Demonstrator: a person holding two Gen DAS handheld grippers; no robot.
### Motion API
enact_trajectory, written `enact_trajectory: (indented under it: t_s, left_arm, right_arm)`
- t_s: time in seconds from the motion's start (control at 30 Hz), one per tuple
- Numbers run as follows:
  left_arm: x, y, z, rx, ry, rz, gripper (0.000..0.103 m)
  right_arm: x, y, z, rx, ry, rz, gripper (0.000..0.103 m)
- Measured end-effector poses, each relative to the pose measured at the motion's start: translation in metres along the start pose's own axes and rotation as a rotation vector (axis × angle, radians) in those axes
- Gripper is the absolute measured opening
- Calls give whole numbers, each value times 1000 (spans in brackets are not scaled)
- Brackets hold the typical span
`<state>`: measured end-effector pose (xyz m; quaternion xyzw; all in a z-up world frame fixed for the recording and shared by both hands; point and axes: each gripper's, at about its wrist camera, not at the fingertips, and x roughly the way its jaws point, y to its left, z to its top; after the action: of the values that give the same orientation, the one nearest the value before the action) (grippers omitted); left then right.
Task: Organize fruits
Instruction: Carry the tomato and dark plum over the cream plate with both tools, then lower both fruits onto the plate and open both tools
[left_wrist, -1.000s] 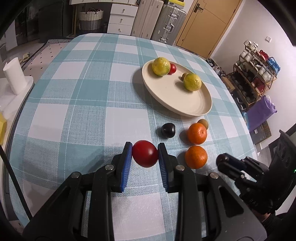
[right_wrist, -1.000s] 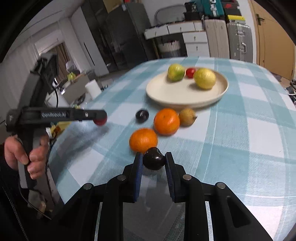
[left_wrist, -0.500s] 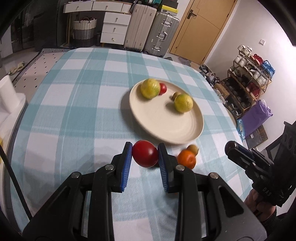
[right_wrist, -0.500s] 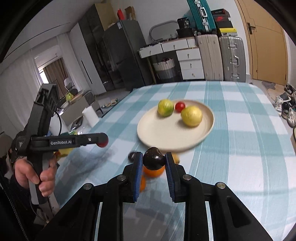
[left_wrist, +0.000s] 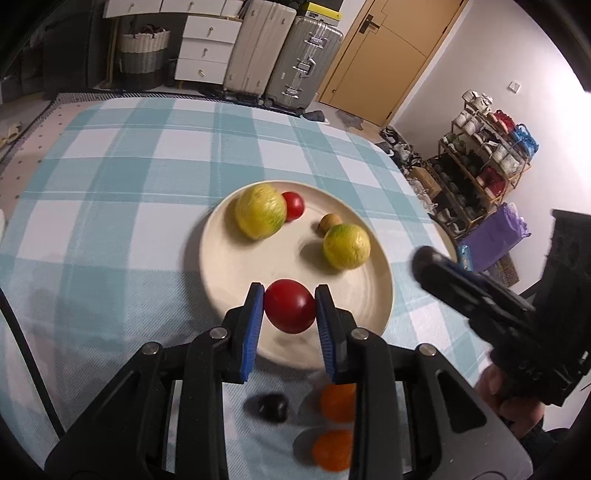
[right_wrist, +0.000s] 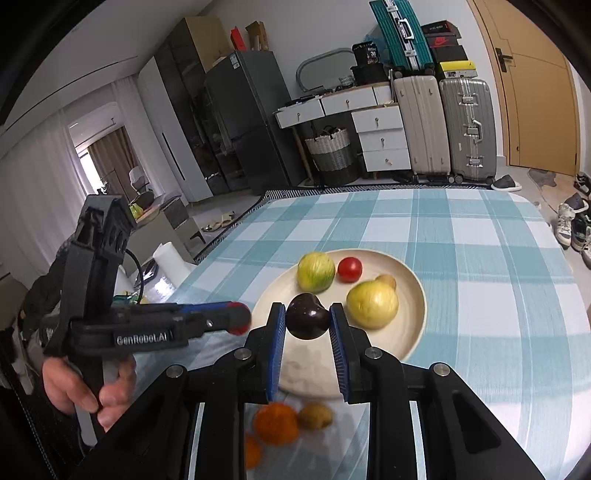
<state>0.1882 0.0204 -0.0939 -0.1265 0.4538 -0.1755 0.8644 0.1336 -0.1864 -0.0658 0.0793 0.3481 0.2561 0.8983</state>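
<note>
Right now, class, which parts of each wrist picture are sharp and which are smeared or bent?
Left wrist view: the red tomato is sharp, the oranges smeared. Right wrist view: the dark plum is crisp, the orange below it blurred; the fisheye bows the suitcases.

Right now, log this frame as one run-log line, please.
left gripper: shut on red fruit, over plate | right gripper: shut on dark fruit, over plate | two oranges on the cloth

Both grippers have carried their fruit from above the tablecloth (left_wrist: 110, 177) to over the plate (left_wrist: 229, 266).
</note>
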Motion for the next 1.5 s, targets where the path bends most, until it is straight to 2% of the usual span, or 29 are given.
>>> enact_trajectory:
  t_s: [0.23, 0.47, 0.53, 0.77, 0.9, 1.1, 1.2, 1.27, 1.37, 1.5]
  left_arm:
    - [32, -8, 27, 10, 5, -21, 25]
    - [56, -3, 45, -11, 10, -24, 25]
    - [62, -3, 49, -10, 20, -30, 25]
    - [77, -6, 50, 22, 33, -26, 25]
    - [83, -3, 51, 14, 41, -23, 25]
    - [84, -1, 55, -8, 40, -44, 25]
    - [77, 2, 58, -41, 20, -61, 26]
    - [73, 2, 58, -45, 15, -75, 26]
    - [66, -4, 57, -34, 17, -90, 29]
    - [57, -8, 54, -40, 13, -92, 30]
  right_arm:
    - [42, -21, 24, 67, 45, 22, 25]
    - [69, -28, 38, 48, 71, 11, 25]
    - [74, -35, 41, 60, 77, -21, 25]
    - [86, -54, 44, 113, 97, 9, 25]
    - [96, -59, 43, 109, 139, 4, 25]
    - [101, -62, 43, 122, 151, 1, 25]
    - [99, -64, 43, 137, 144, -9, 34]
    - [95, -68, 43, 155, 123, -28, 51]
    - [86, -71, 42, 176, 98, -4, 54]
    - [69, -67, 44, 174, 56, -16, 58]
